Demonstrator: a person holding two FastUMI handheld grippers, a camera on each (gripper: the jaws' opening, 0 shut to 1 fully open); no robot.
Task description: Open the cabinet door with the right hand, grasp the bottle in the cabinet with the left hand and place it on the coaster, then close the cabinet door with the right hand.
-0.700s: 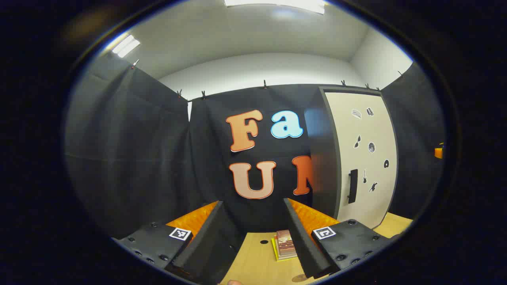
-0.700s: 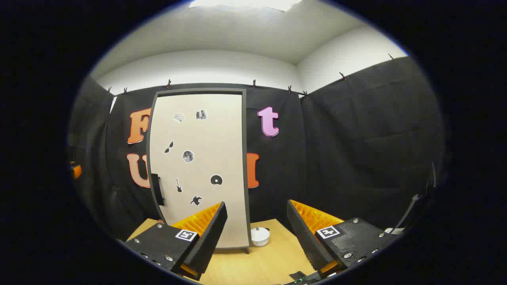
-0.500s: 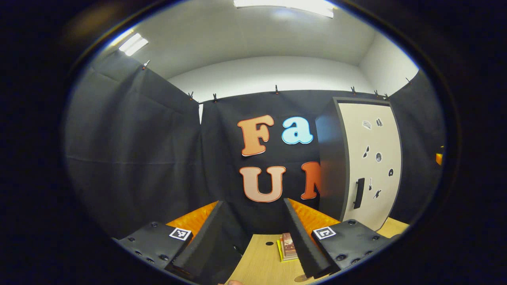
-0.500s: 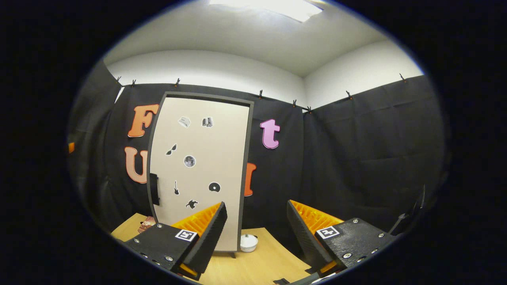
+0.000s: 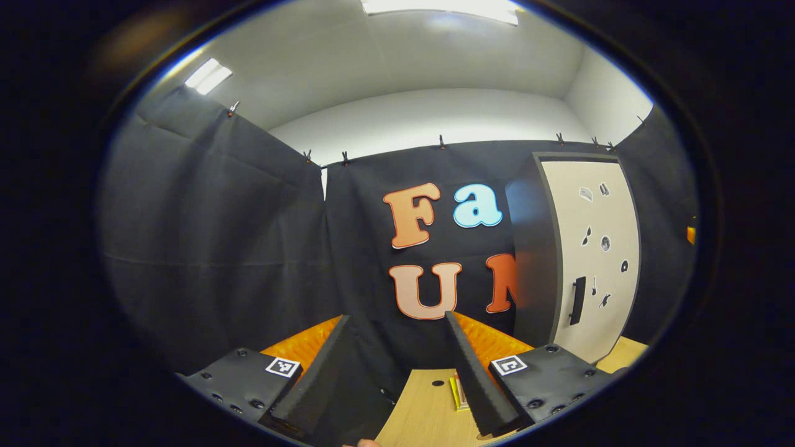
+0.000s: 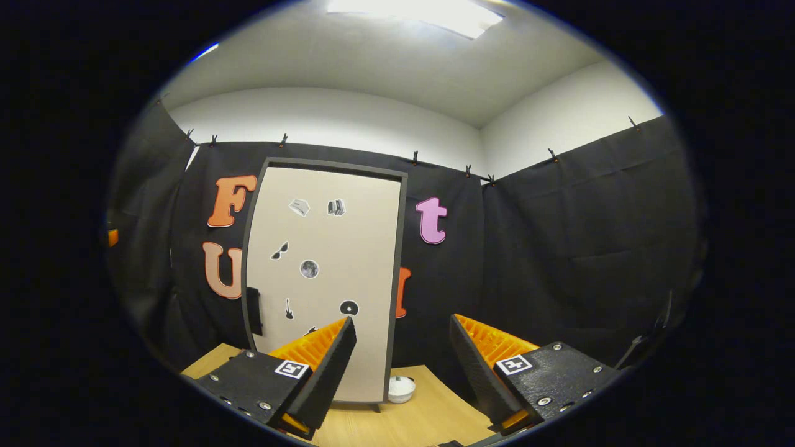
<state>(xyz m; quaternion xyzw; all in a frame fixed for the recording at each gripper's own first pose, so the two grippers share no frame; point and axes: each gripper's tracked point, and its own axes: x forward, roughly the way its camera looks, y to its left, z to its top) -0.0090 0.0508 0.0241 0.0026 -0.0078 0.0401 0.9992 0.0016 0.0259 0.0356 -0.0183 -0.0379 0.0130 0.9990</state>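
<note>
Cream-fronted cabinet door (image 6: 326, 279), closed, with a dark handle (image 6: 253, 310) at its 9 o'clock edge, stands on the wooden table (image 6: 422, 422). Right gripper (image 6: 400, 363): jaws apart, holding nothing, aimed just past the door's 3 o'clock edge. Left gripper (image 5: 397, 366): jaws apart and empty, with the cabinet at its 2 o'clock. Small white dish (image 6: 400, 389) sits at the cabinet's 5 o'clock corner. Stacked books (image 5: 458, 392) lie between the left fingers.

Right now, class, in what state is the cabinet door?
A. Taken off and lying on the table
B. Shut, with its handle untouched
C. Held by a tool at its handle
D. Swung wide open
B: the cabinet door sits flush in its frame, the handle free, right tool open short of it.
</note>
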